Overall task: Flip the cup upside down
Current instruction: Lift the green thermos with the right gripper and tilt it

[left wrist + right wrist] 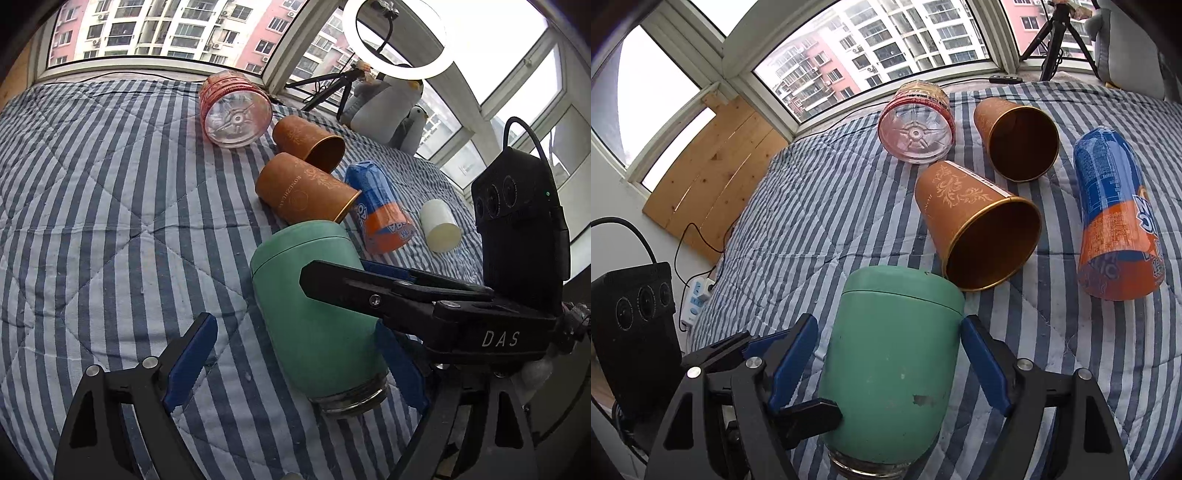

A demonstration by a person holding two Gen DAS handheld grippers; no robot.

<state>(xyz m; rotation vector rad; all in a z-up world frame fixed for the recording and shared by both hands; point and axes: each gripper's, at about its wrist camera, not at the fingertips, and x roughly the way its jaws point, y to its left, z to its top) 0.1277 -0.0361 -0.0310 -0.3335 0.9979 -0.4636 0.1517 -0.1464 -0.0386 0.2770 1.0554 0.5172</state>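
Green insulated cup [890,369] lies on its side on the striped bed quilt [110,221], between both claws. Right claw [886,365] straddles its body, jaws apart; left claw [295,365] also spread, likely steadying for the flip. Beyond: two copper paper cups [975,229], orange-blue cup [1115,221], clear pink jar [916,125].
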